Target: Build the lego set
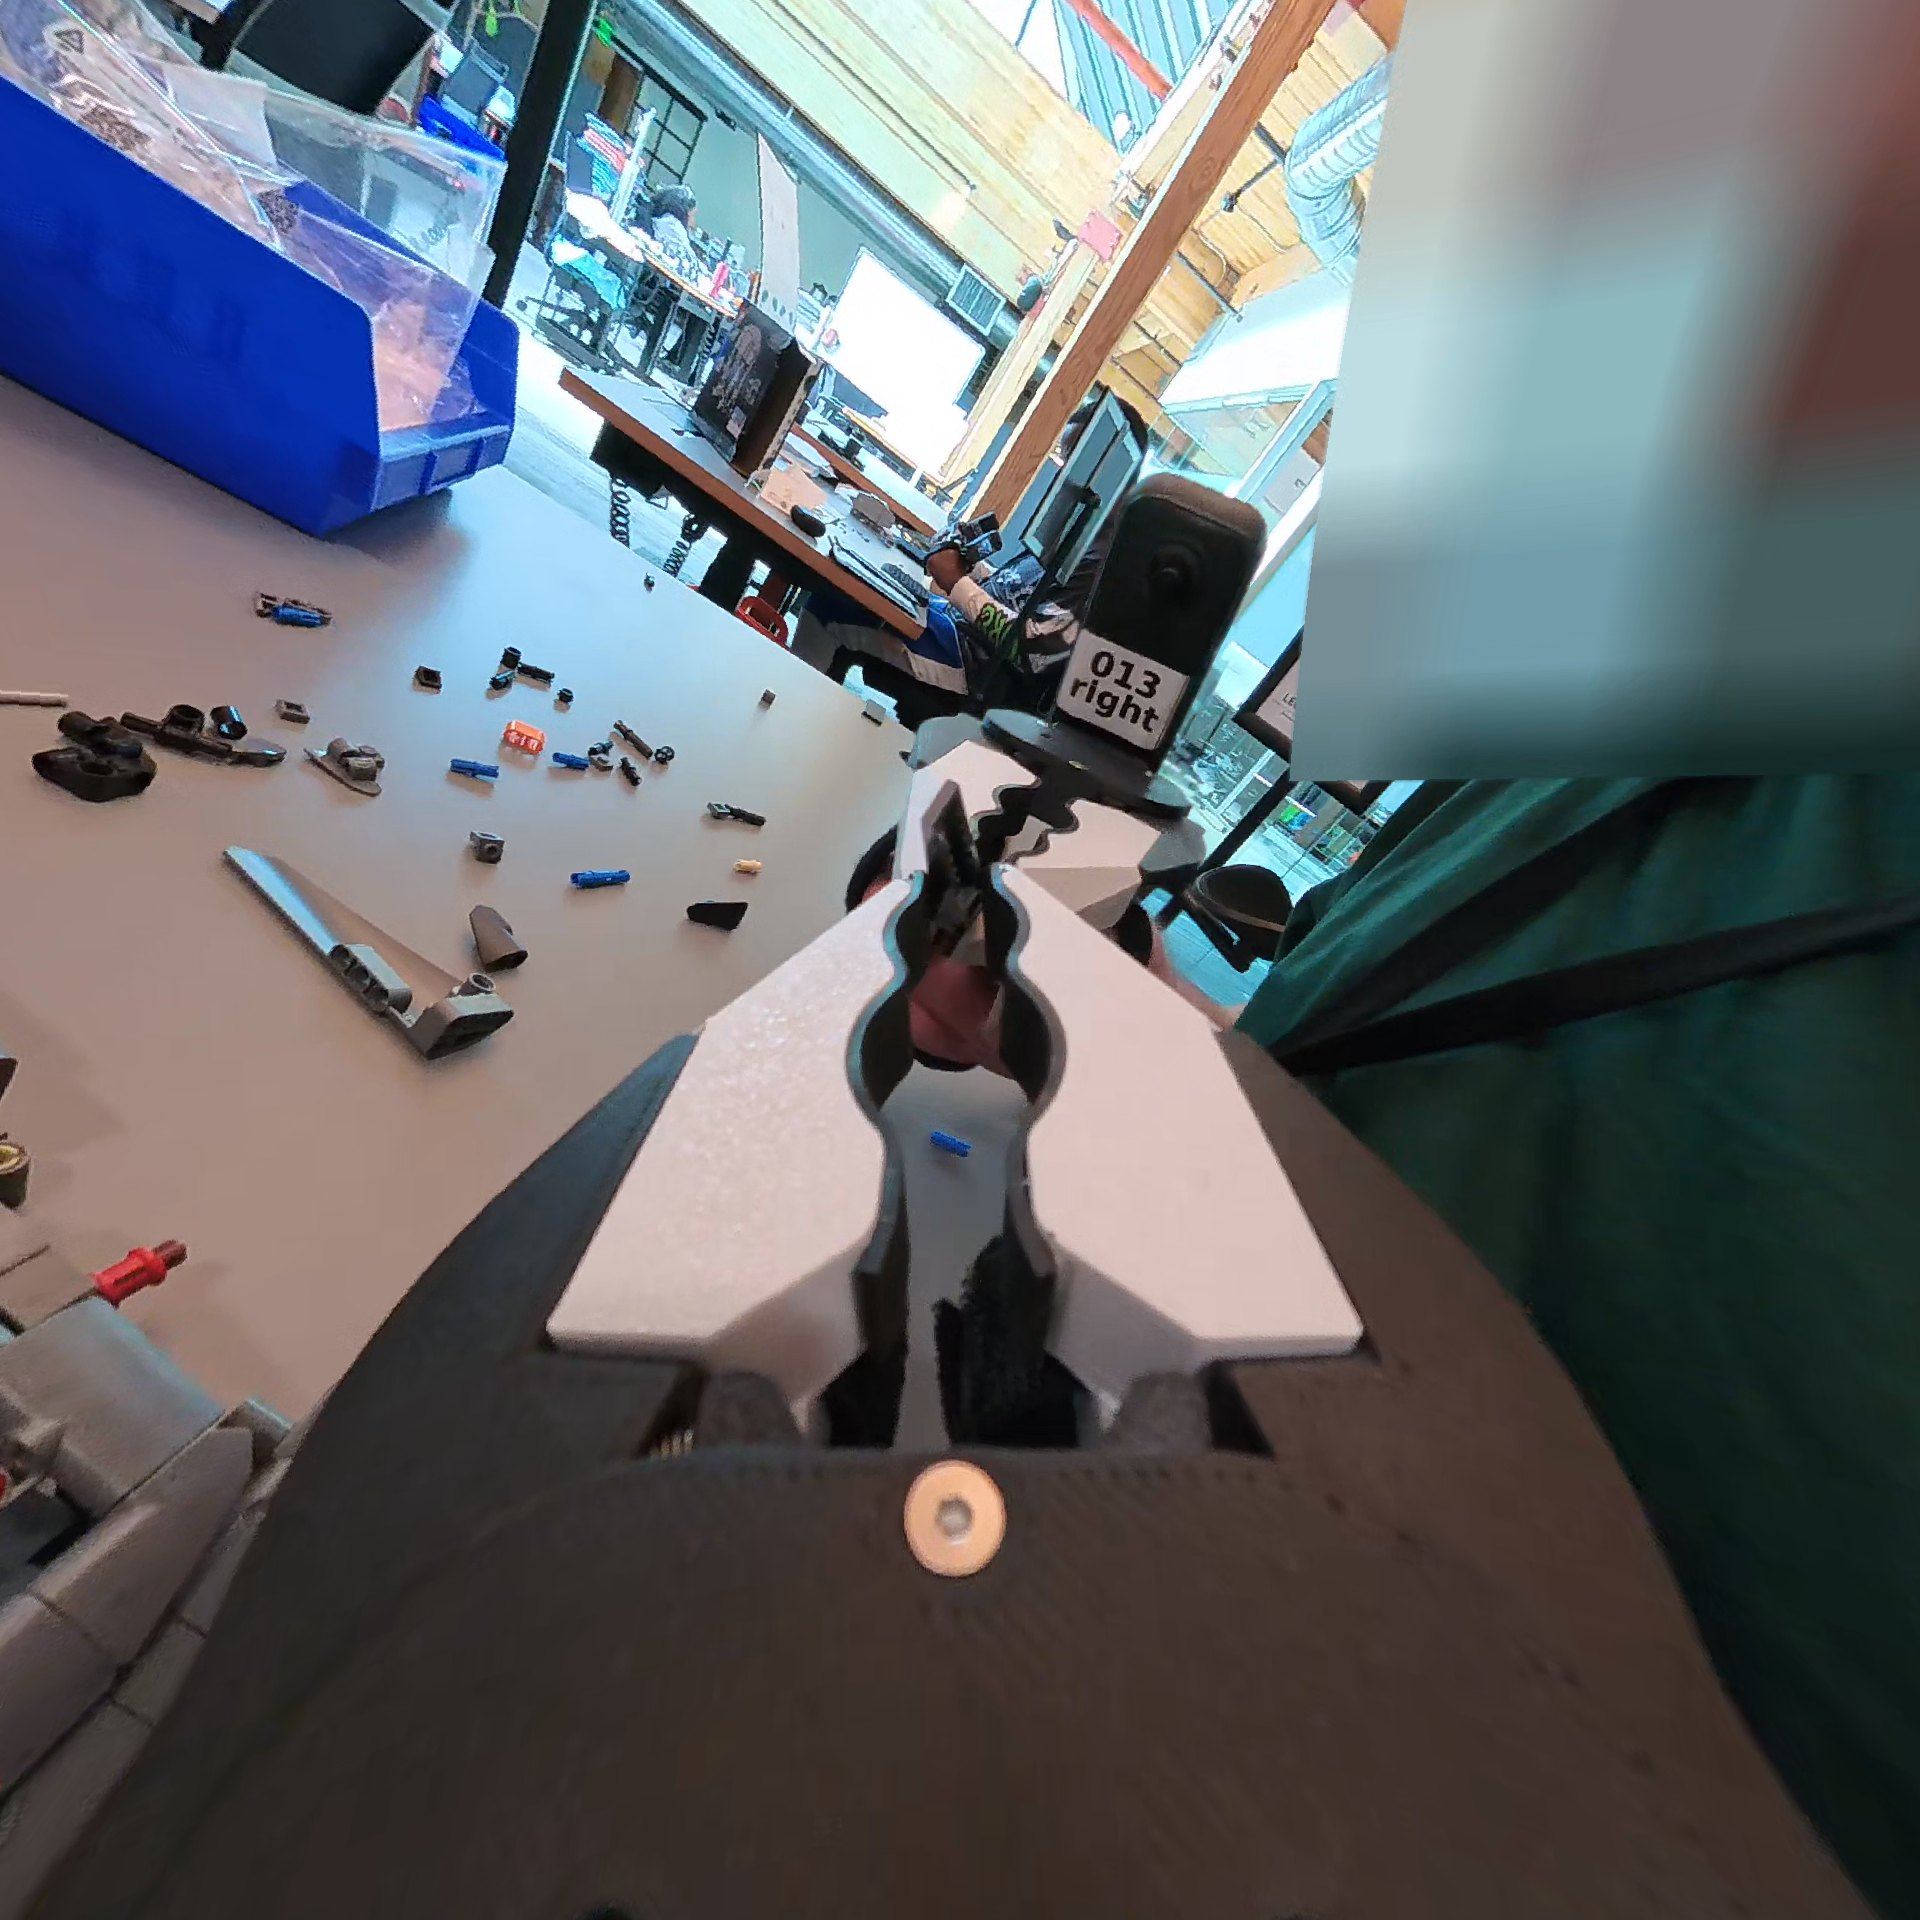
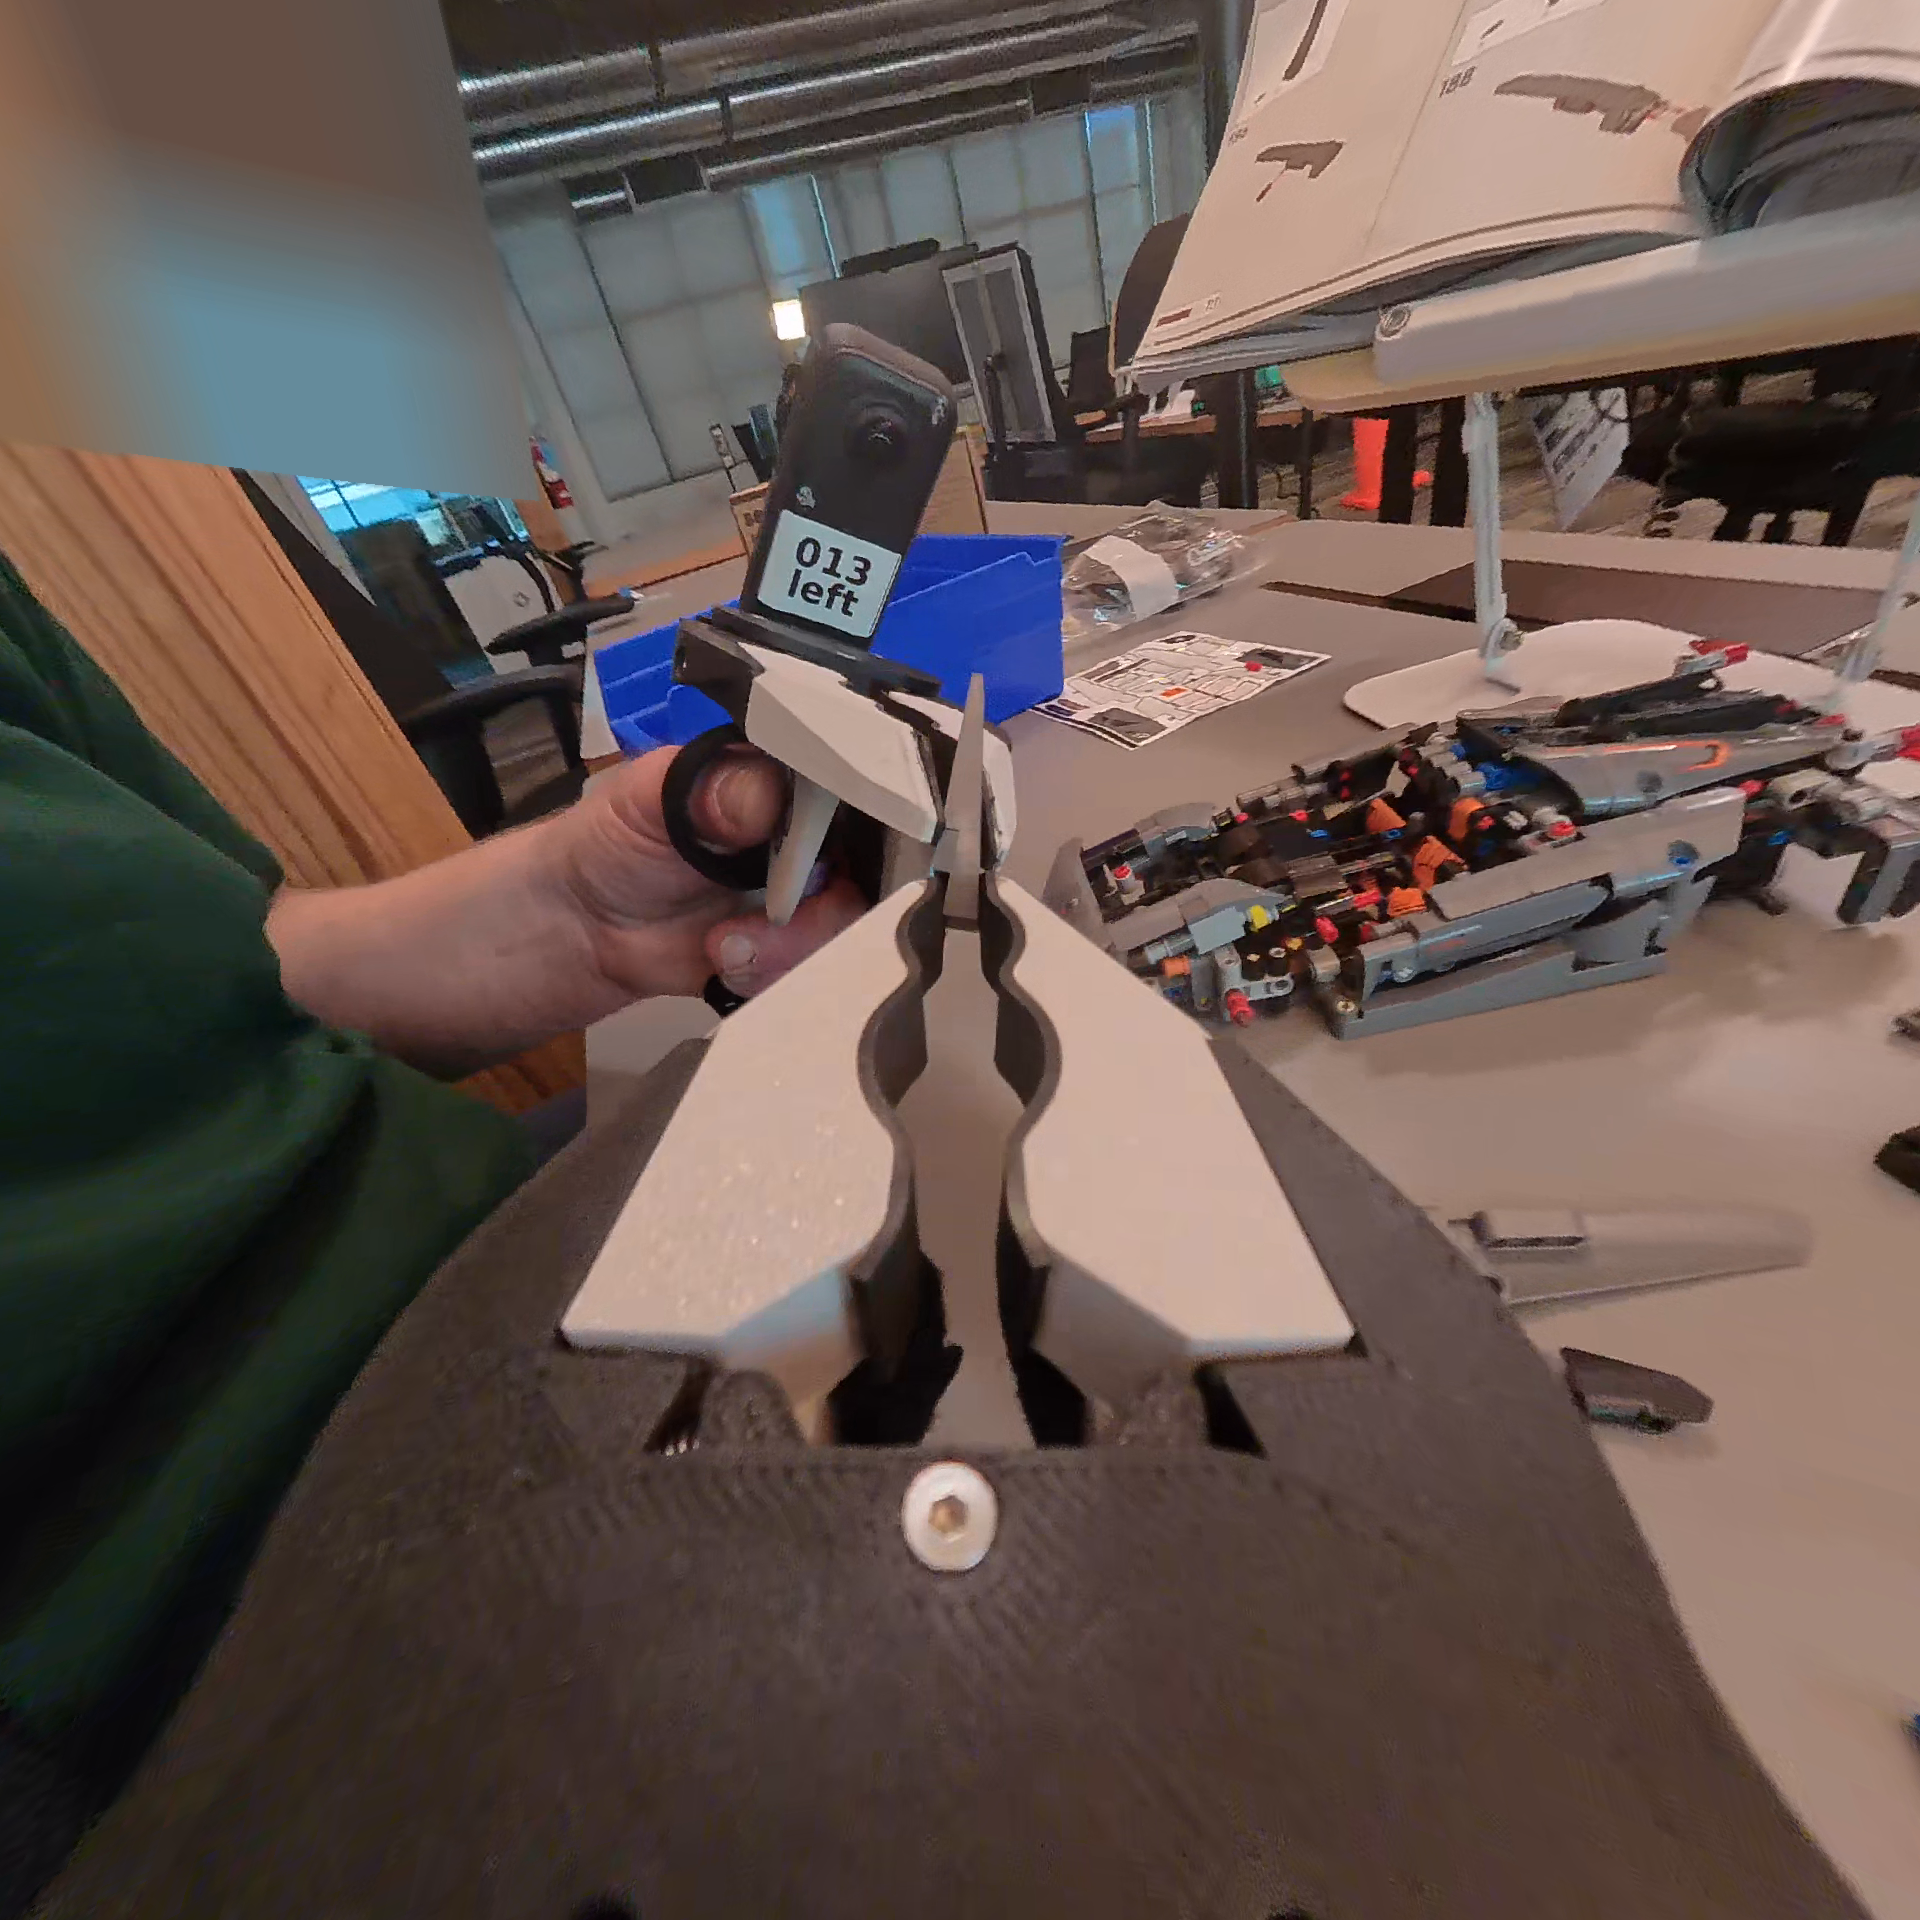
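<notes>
A thin grey Lego panel (image 2: pixel 966 790) with a black underside (image 1: pixel 940 836) is held in the air between both grippers, which face each other tip to tip. My left gripper (image 1: pixel 951 899) is shut on one end of it. My right gripper (image 2: pixel 961 904) is shut on the other end. The right gripper also shows in the left wrist view (image 1: pixel 1023 821), and the left gripper in the right wrist view (image 2: pixel 935 779), held by a bare hand (image 2: pixel 644 883). The partly built grey, black and orange car (image 2: pixel 1455 862) lies on the table to the right.
Several loose small pieces (image 1: pixel 468 769) and a long grey panel (image 1: pixel 353 956) lie on the grey table. A blue bin (image 1: pixel 208 312) stands at the back. An open instruction book (image 2: pixel 1455 156) rests on a white stand (image 2: pixel 1496 665). A sticker sheet (image 2: pixel 1174 686) lies by the bin. Less than 4 cm separates the two grippers' tips.
</notes>
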Motion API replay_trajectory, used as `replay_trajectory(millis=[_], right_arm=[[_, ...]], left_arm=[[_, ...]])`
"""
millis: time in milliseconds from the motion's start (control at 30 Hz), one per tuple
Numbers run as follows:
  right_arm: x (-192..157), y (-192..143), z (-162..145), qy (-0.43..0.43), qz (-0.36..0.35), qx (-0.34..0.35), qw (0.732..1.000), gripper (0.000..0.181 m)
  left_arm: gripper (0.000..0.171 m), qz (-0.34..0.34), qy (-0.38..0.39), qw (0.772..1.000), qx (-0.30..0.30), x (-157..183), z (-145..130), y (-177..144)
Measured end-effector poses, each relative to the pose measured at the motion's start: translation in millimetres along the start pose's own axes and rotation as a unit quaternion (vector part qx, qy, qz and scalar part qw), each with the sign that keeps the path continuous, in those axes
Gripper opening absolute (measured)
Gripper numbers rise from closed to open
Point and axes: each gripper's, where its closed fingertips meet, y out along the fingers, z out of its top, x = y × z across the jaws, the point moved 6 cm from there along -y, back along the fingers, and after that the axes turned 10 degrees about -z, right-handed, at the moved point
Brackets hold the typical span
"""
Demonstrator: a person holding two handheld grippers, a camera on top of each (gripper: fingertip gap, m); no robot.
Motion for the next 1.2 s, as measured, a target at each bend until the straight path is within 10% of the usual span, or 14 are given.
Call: replay_trajectory(millis=[600, 1200], right_arm=[[1.7, 2.1, -6.3, -0.241, -0.145, -0.050, 0.958, 0.007], [-13.2, -20.4, -23.0, -0.172, -0.075, -0.078, 0.979, 0.005]], left_arm=[[0.007, 0.031, -0.022, 0.999, 0.015, -12.3, -1.2, 1.9], [0.022, 0.034, -0.010, 0.998, -0.045, -2.8, -19.9, 8.0]])
